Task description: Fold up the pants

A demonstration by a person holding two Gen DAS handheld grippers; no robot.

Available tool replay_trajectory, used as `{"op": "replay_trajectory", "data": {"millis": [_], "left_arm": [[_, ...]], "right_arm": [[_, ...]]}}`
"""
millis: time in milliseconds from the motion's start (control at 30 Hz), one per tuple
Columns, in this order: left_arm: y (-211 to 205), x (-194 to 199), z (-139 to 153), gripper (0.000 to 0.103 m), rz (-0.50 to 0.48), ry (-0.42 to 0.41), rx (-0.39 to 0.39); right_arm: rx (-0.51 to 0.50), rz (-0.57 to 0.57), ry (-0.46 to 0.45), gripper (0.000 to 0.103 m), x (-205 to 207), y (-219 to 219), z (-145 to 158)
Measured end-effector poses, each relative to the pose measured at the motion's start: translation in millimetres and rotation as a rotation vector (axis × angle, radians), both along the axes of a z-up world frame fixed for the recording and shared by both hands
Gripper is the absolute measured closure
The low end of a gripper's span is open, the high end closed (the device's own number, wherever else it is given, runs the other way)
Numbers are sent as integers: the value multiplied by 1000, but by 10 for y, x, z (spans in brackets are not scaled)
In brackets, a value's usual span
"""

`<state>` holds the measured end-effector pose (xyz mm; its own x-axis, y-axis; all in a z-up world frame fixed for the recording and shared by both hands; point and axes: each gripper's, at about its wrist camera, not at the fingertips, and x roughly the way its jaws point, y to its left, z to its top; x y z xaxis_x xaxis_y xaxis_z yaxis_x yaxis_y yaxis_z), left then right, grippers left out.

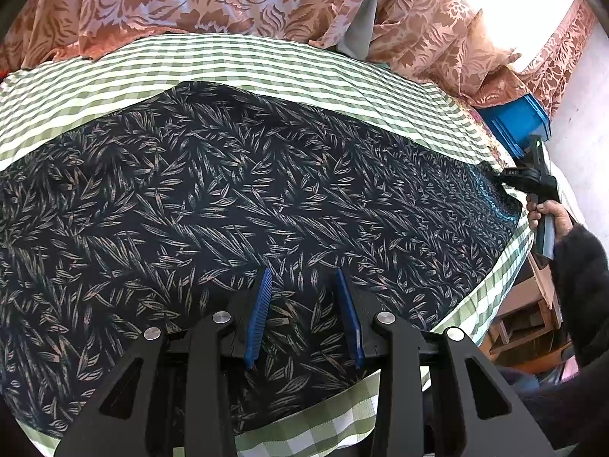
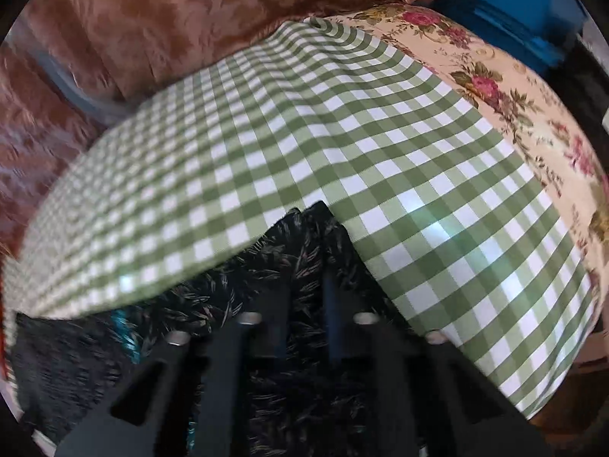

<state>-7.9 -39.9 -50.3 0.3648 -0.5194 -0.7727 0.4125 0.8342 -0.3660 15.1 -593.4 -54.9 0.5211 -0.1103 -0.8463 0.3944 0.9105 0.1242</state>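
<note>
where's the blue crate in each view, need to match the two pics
Left wrist view: the blue crate sits at the right edge, above the middle, past the far right corner of the table, under the curtain.
Right wrist view: the crate fills the top right corner, blurred, beyond the floral cloth.
Shared landmark: the green checked tablecloth, with the dark leaf-print pants lying on it.

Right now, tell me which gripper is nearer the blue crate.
Right. The right gripper sits at the pants' far end, just below the blue crate. The left gripper is over the pants' near edge, well away from it.
</note>
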Motion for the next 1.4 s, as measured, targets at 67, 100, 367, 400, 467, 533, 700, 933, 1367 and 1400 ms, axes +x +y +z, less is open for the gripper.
{"op": "replay_trajectory", "data": {"millis": [67, 100, 367, 400, 467, 533, 700, 933, 1367, 1400], "left_arm": [[-2, -1, -3, 69, 2, -2, 0], [-6, -5, -6, 69, 2, -3, 1], [15, -37, 44, 69, -1, -20, -4], [34, -32, 67, 69, 3, -26, -12], [65, -23, 105, 69, 8, -41, -23], [82, -20, 120, 69, 14, -47, -31], [104, 0, 65, 69, 24, -37, -36], [160, 13, 67, 46, 55, -26, -65], [512, 78, 148, 4, 204, -40, -38], [544, 89, 150, 4, 215, -40, -43]], "right_arm": [[-76, -5, -32, 98, -18, 87, 97], [-97, -15, -48, 98, -20, 102, 134], [-183, -34, 34, 88, 27, 158, -97], [-178, -44, 29, 78, -15, 148, -45], [-169, -74, -4, 58, -121, 159, 102], [-94, -109, -68, 54, -332, 81, 299], [177, -206, -179, 52, -916, -98, 473], [600, -305, -265, 60, -1565, -153, -84], [548, -257, -281, 92, -1029, -172, -130], [534, -233, -288, 93, -1008, -128, -49]]}}
